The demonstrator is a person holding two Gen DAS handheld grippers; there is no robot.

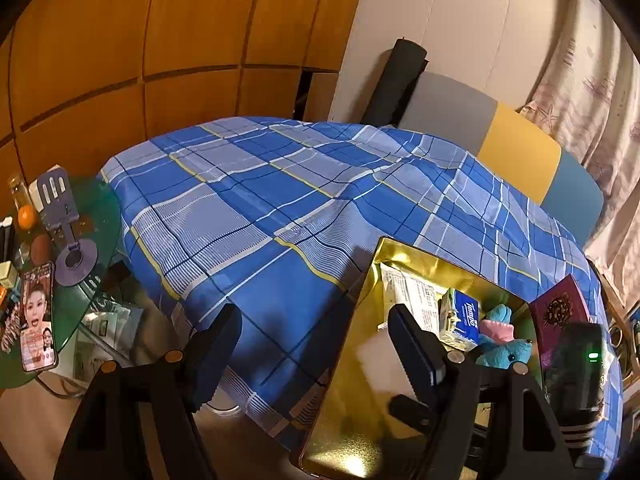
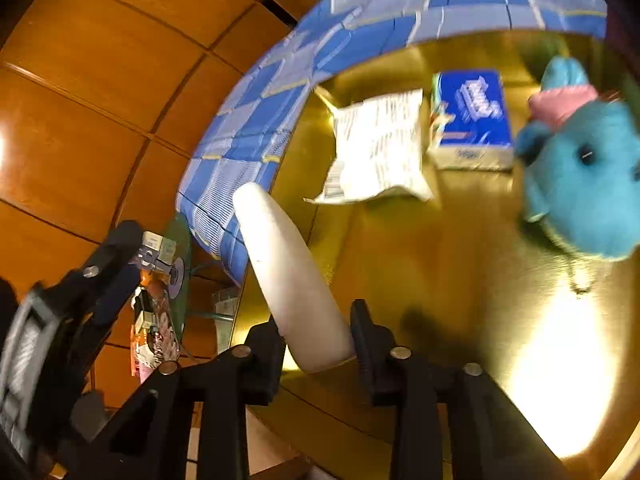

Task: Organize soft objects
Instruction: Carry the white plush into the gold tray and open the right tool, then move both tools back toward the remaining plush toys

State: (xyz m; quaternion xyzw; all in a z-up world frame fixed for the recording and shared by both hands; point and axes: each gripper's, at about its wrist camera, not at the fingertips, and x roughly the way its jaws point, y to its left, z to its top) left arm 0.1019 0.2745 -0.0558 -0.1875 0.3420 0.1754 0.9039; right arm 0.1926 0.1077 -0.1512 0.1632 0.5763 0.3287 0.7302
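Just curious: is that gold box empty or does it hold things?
Not empty: the gold box holds a tissue pack, a white packet and a blue plush toy.

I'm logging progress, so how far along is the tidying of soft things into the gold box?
Already in the gold box: the blue plush toy, the tissue pack and a white printed packet. In hand: the right gripper holds a white soft piece over the box, unreleased. The left gripper is open, empty. The bedspread shows nothing more.

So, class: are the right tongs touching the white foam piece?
Touching. The right wrist view shows the right tongs closed around the near end of the white foam piece, both fingers pressed against its sides.
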